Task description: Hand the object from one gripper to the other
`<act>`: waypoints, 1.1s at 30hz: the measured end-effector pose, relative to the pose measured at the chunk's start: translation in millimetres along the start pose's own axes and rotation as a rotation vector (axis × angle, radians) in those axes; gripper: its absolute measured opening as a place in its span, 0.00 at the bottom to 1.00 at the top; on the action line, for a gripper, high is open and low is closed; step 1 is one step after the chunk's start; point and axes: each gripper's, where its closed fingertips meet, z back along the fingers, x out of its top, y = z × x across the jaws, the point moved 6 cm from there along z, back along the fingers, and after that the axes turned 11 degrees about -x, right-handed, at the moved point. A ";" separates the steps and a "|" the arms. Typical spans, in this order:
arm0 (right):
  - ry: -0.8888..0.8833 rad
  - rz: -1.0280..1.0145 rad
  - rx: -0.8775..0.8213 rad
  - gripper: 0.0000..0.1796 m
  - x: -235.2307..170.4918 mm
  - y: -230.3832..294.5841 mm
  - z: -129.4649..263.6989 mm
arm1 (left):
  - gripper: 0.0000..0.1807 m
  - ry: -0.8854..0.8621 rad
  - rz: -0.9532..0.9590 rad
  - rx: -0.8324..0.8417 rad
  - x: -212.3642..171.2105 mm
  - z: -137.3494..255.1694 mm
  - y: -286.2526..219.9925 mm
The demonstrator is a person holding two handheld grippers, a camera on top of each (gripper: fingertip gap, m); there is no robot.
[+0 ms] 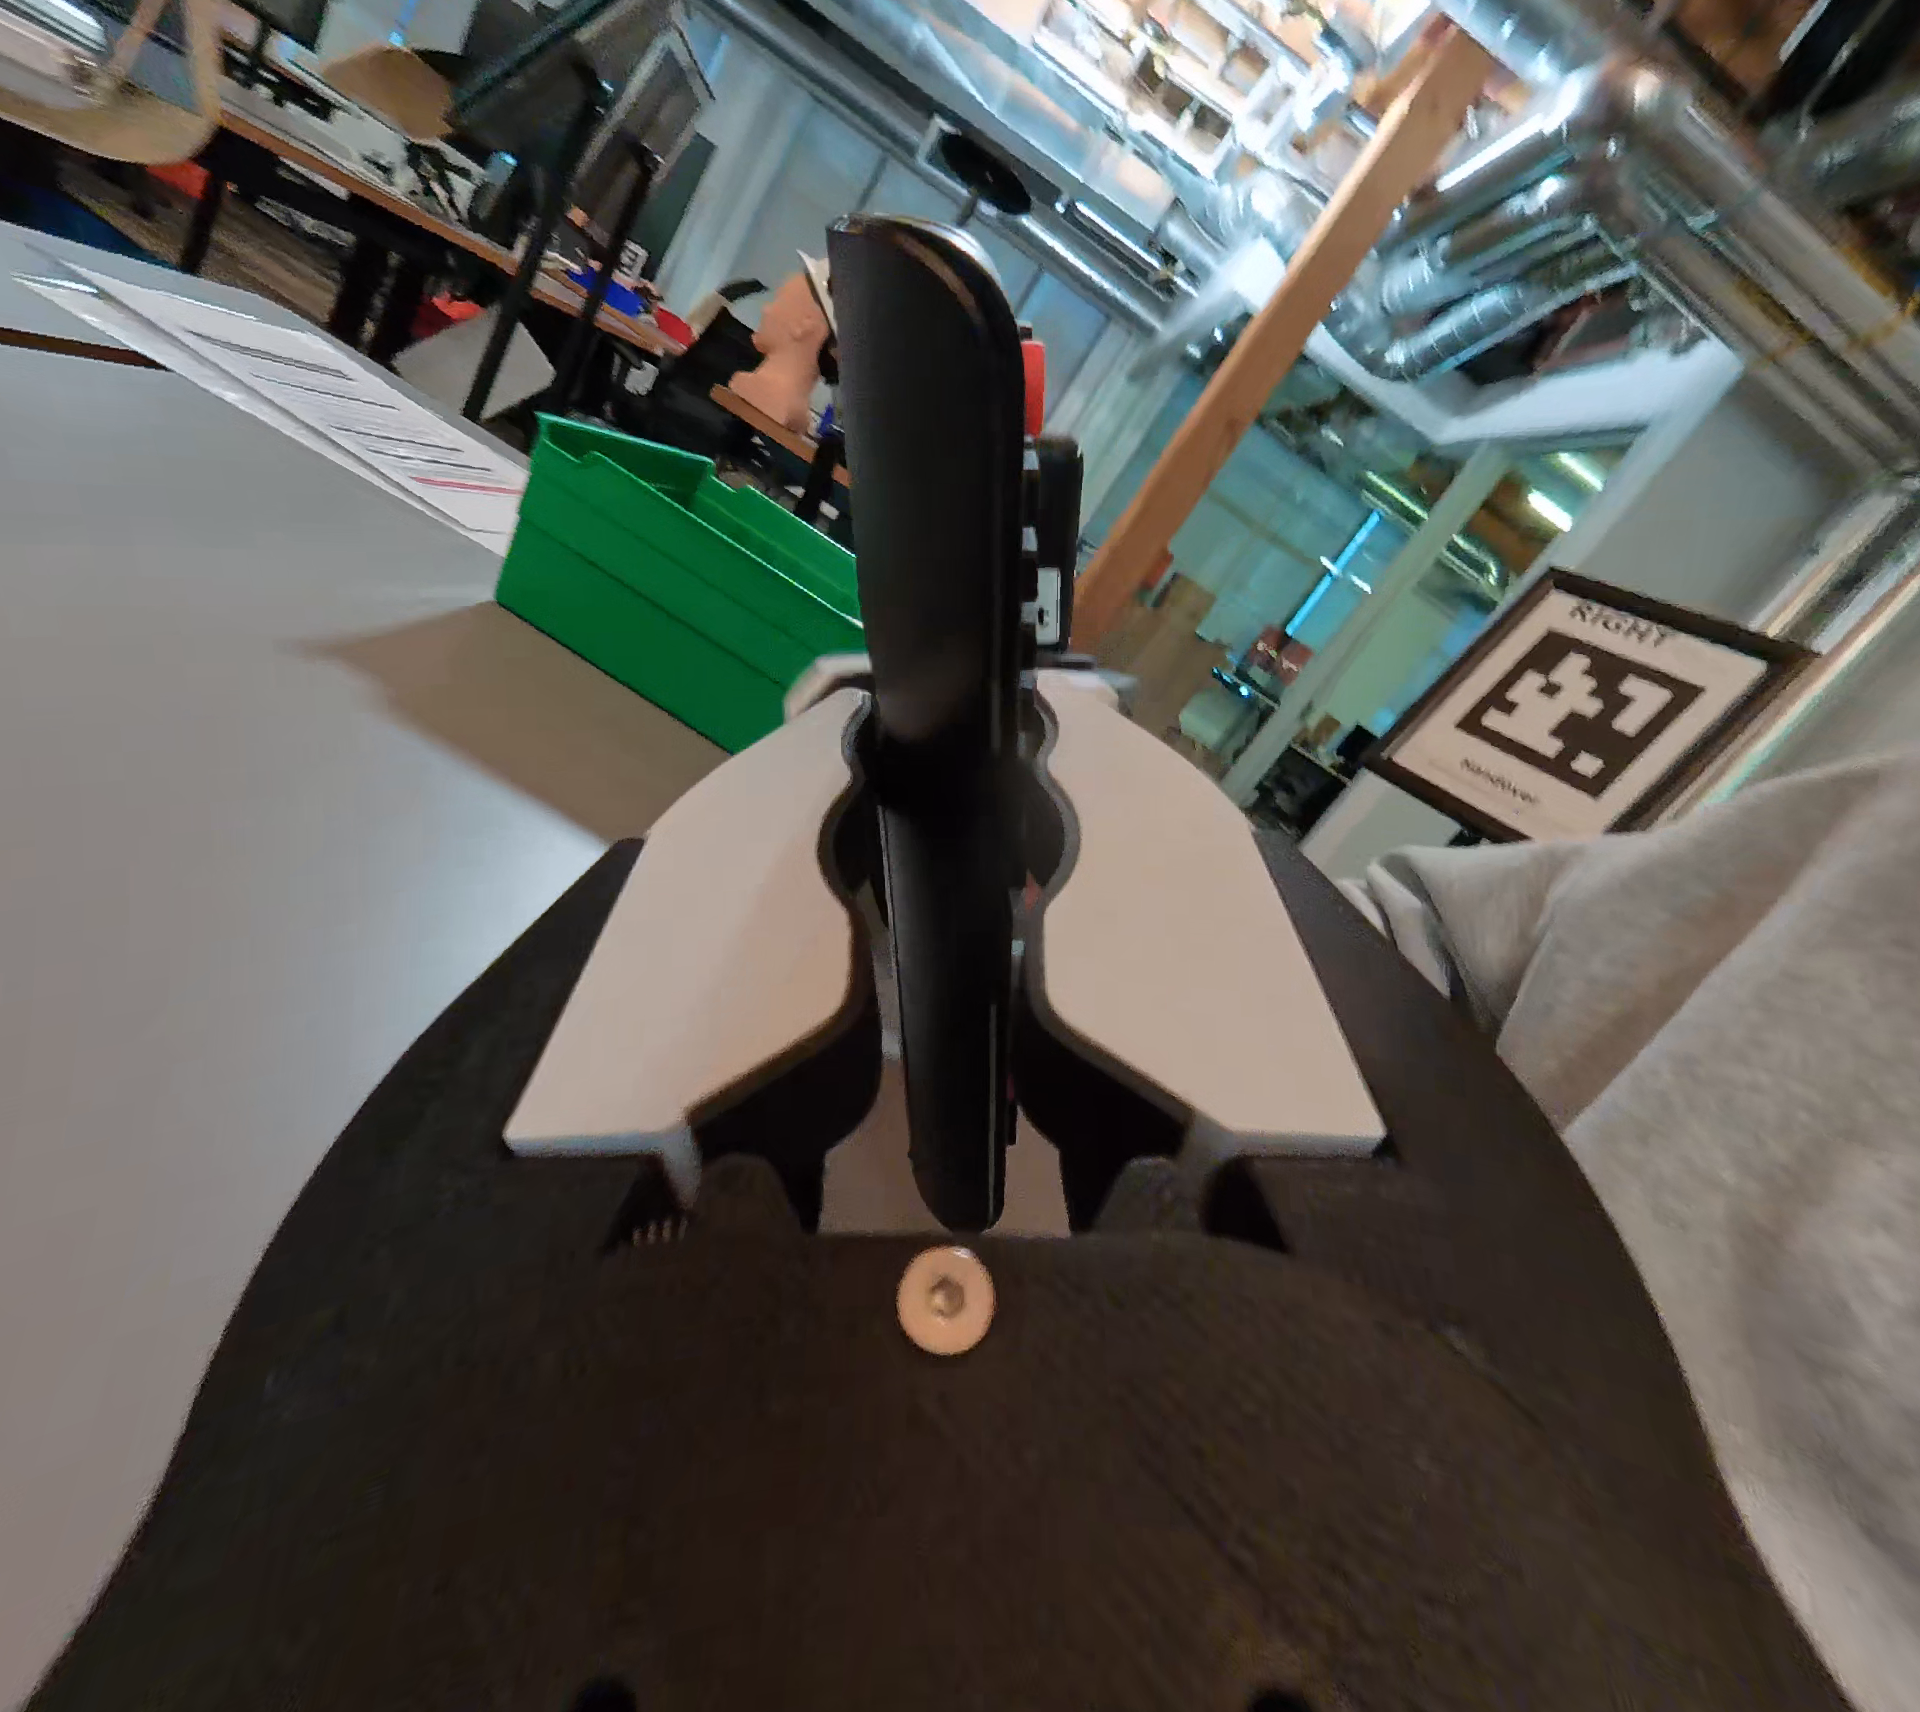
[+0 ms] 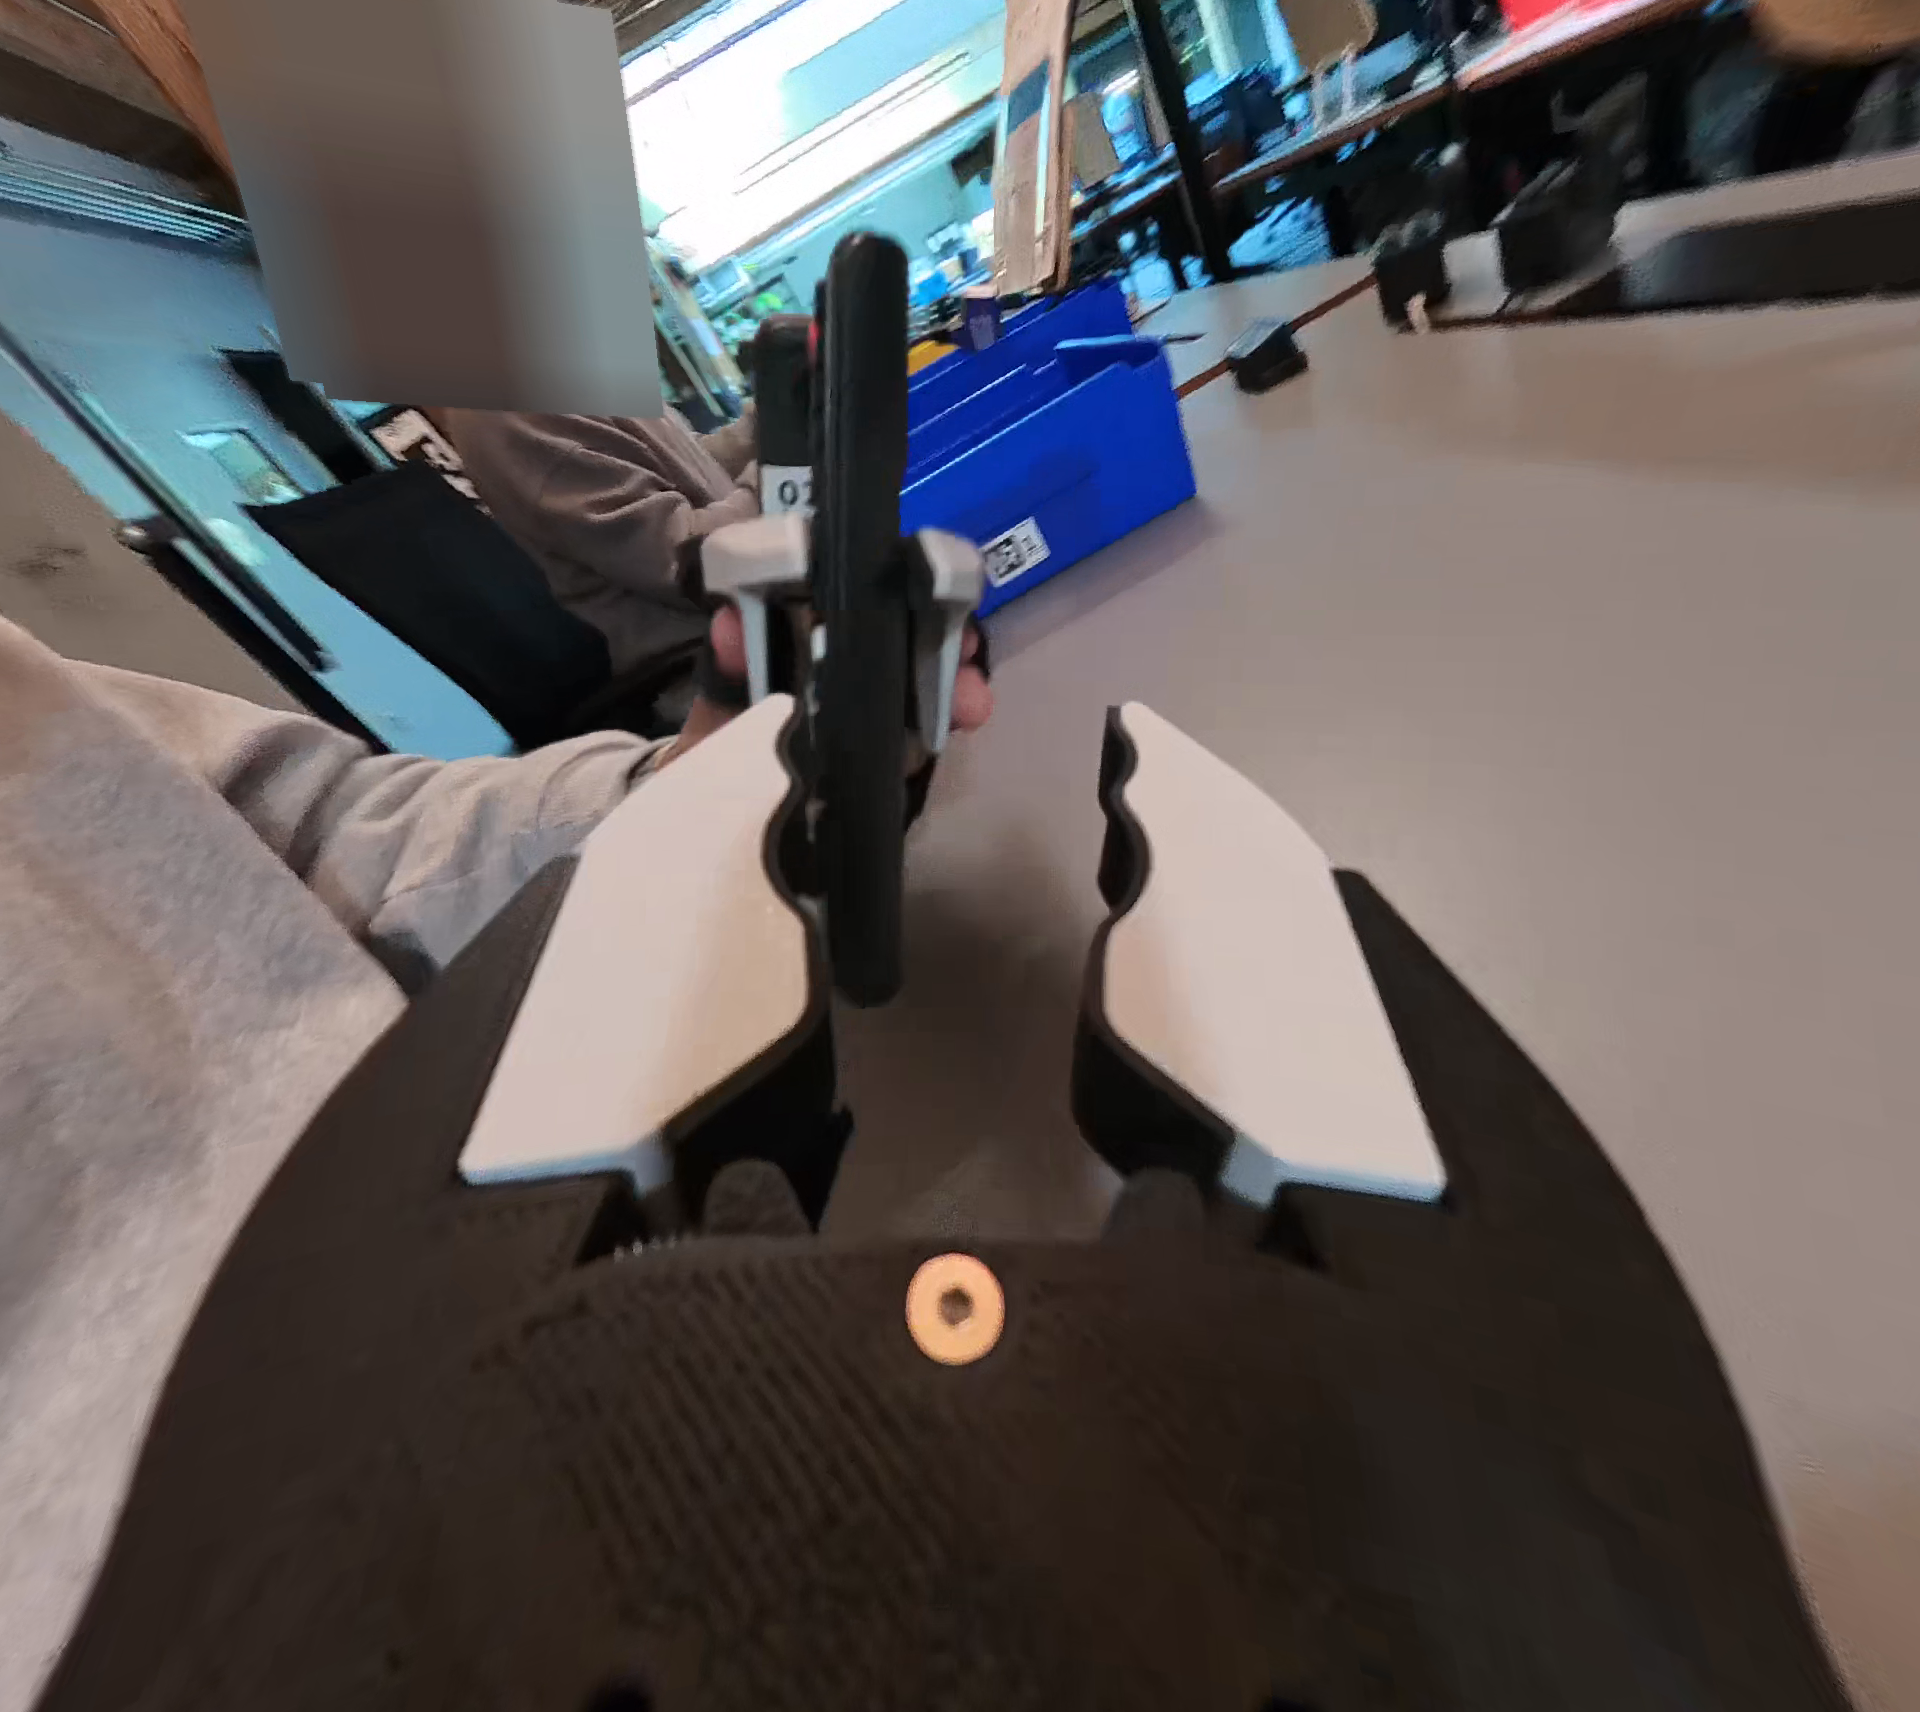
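The left gripper [image 1: 951,727] is clamped on the remote [image 1: 940,623], a slim black bar standing on edge between its white fingers [image 1: 727,935], buttons facing that gripper's right. In the right wrist view the same remote [image 2: 860,623] shows with the left gripper [image 2: 842,582] pinching it mid-length. The right gripper [image 2: 951,789] has its fingers spread wide, and the remote's near end lies between them, close against the left-hand finger [image 2: 665,956], well apart from the other.

To do the handover well, I would centre the right gripper on the remote first, so both pads meet it together and it does not twist. Close fully on the flat faces, clear of the left fingertips, and let the left gripper release only once the grip is firm.

Below is a plain grey table [image 2: 1507,675]. A green bin [image 1: 675,582] sits at its edge in the left view, a blue bin [image 2: 1049,457] in the right. Around are workshop benches, a marker board [image 1: 1579,706], ceiling ducts, and a seated person behind
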 end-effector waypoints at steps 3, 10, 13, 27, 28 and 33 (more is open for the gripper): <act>0.076 -0.042 0.062 0.32 -17.1 9.2 -15.2 | 0.15 -0.030 0.004 0.041 3.8 7.3 5.0; 0.237 0.068 0.070 0.29 -52.2 35.0 -42.0 | 0.15 -0.022 0.032 0.023 -2.7 -1.7 1.8; 0.223 0.020 0.076 0.21 -52.5 37.4 -43.7 | 0.15 -0.005 0.032 0.004 -6.4 -8.4 -2.8; 0.188 0.020 0.089 0.14 -40.6 35.1 -35.1 | 0.37 -0.031 -0.010 0.005 -2.9 -11.6 -6.4; 0.177 0.004 0.104 0.14 -39.2 35.2 -34.2 | 0.38 -0.039 -0.007 -0.001 -2.9 -11.3 -6.0; 0.100 -0.070 0.168 0.14 -30.9 35.2 -29.2 | 0.40 -0.086 0.030 -0.024 -2.5 -8.1 -2.8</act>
